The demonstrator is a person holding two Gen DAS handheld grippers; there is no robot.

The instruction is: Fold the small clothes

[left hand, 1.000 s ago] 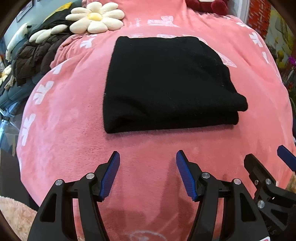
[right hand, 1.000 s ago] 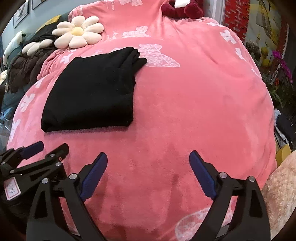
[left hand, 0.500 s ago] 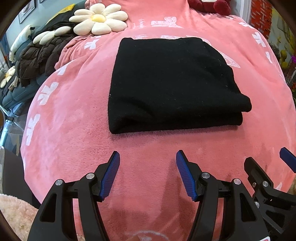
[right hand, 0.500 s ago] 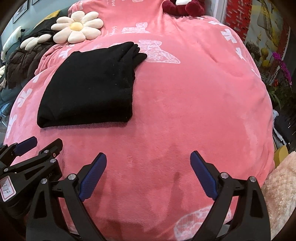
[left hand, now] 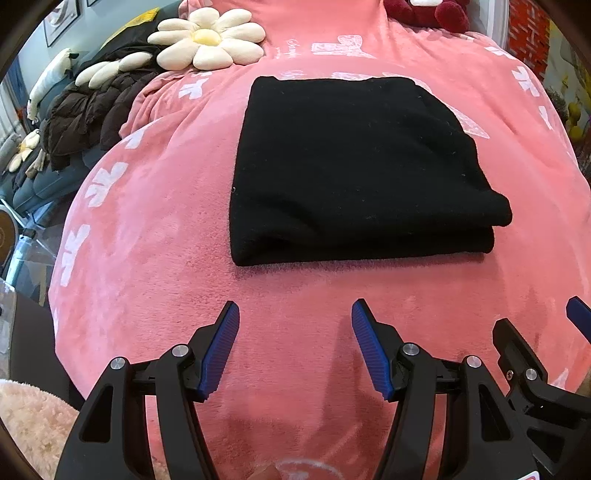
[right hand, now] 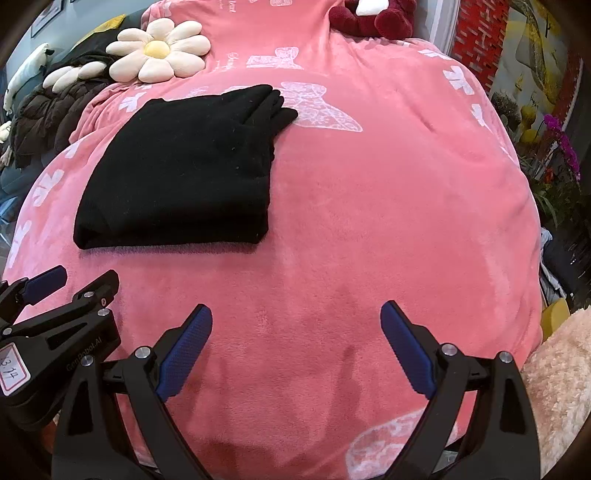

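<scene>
A black garment [left hand: 354, 166] lies folded into a thick rectangle on the pink butterfly blanket [left hand: 147, 240]. In the right wrist view the same black garment [right hand: 184, 173] sits to the upper left. My left gripper [left hand: 295, 343] hovers open over bare blanket just in front of the garment's near edge, nothing between its blue pads. My right gripper [right hand: 295, 350] is open too, wider, over bare blanket to the right of the garment. Each gripper shows at the edge of the other's view.
A daisy-shaped cushion [left hand: 207, 40] and a dark puffy jacket [left hand: 85, 114] lie at the far left. A dark red plush toy [right hand: 373, 18] sits at the back. Plants and a brick wall [right hand: 476, 37] stand to the right. Fluffy beige fabric [right hand: 557, 387] is at the near right.
None of the grippers has opened or shut. The views have shifted only slightly, and the garment lies as before.
</scene>
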